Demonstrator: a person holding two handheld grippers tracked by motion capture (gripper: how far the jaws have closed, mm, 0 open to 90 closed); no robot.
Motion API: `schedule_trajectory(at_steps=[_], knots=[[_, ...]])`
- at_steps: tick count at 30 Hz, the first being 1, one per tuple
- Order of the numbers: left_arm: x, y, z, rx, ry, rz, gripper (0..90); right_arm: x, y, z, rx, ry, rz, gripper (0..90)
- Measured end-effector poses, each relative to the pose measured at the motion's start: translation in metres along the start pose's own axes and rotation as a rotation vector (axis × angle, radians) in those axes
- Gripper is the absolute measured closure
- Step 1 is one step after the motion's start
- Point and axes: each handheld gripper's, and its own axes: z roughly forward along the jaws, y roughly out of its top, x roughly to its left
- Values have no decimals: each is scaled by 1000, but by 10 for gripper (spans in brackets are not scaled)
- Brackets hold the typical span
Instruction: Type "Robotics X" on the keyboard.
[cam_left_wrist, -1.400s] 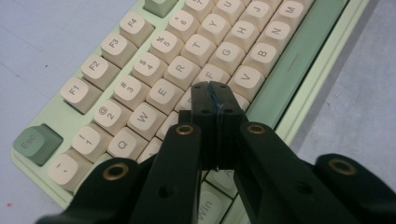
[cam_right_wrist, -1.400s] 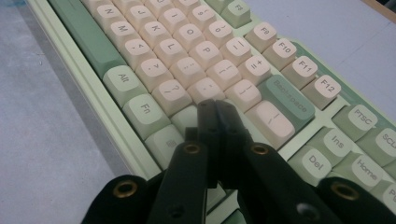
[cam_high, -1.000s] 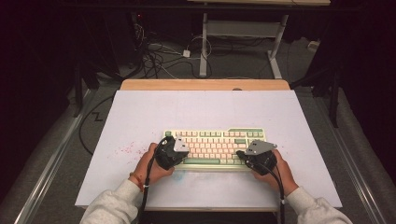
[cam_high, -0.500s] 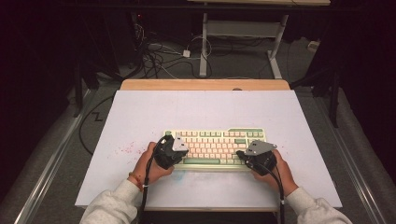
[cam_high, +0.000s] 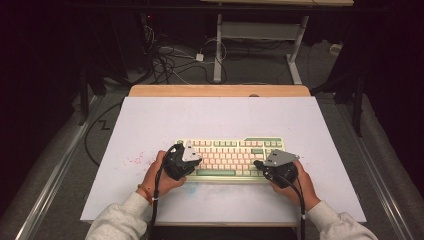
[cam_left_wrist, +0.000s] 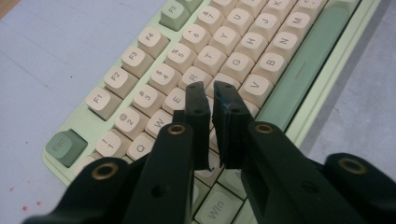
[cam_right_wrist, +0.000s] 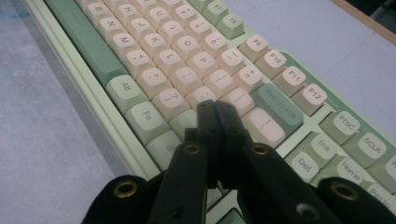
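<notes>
Covering the keyboard's (cam_high: 231, 156) two near corners in the high view, the left gripper (cam_high: 181, 161) and right gripper (cam_high: 276, 169) hide the keys beneath them, and both sleeves are cut off by the near edge of that view. The keyboard lies a little near of the middle of the white table (cam_high: 150, 125), its long side running left to right: a pale green rounded case with cream square keycaps and darker green caps for the space bar (cam_left_wrist: 299, 70), the Esc key (cam_left_wrist: 65, 147) and the backspace key (cam_right_wrist: 278, 108). In the left gripper view the black jaws, matte with brass-ringed holes, stand a narrow slit apart with nothing between them; they have just been opening, and their tips sit over the keys near E and D, though whether they touch a cap is hard to make out. In the right gripper view the jaws are pressed fully together, empty, their tips over the cream keys just left of the backspace key; contact cannot be told there either. Faint red specks (cam_high: 135, 160) dot the table surface left of the keyboard, too small to identify. Beyond the far wooden edge (cam_high: 220, 90), cables (cam_high: 170, 60) lie on a dark floor, blurred into shadow.
</notes>
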Motion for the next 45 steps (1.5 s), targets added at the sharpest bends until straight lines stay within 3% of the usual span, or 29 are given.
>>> schedule_trajectory(at_steps=[3,9,18,25,30,40,45], knots=[[1,-1,0,-15,5,-8,739,-1,1,-2,-11,-4,3,900],[1,-2,-4,-55,62,-20,559,-5,5,-8,-39,-21,22,900],[-2,-1,-6,-88,114,-9,424,-8,6,-12,-61,-39,36,849],[-3,-2,-6,-90,127,-1,370,-10,6,-13,-61,-69,50,697],[-5,-3,-6,-100,137,-18,290,-11,6,-13,-69,-70,56,596],[-9,-4,-3,-109,122,0,178,-10,8,-11,-93,-129,77,259],[-11,-3,-1,-103,127,8,164,-10,8,-11,-101,-154,87,207]])
